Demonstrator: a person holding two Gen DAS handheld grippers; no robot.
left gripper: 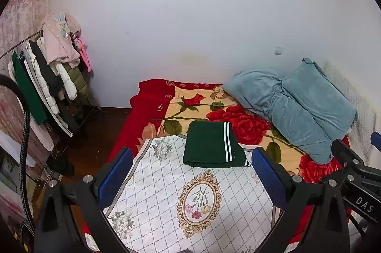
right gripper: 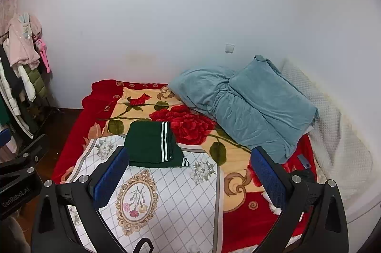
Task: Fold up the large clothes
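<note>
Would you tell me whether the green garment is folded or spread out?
Folded: the green garment lies as a compact layered rectangle on the white cloth.

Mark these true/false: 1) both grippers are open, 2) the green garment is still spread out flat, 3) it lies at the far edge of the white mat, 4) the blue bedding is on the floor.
1) True: the left gripper and the right gripper stand open, holding nothing.
2) False: the green garment is folded into a compact rectangle, white stripes showing.
3) True: it rests at the far edge of the white mat, overlapping the rose blanket.
4) False: the blue bedding is piled on the bed by the wall.
</note>
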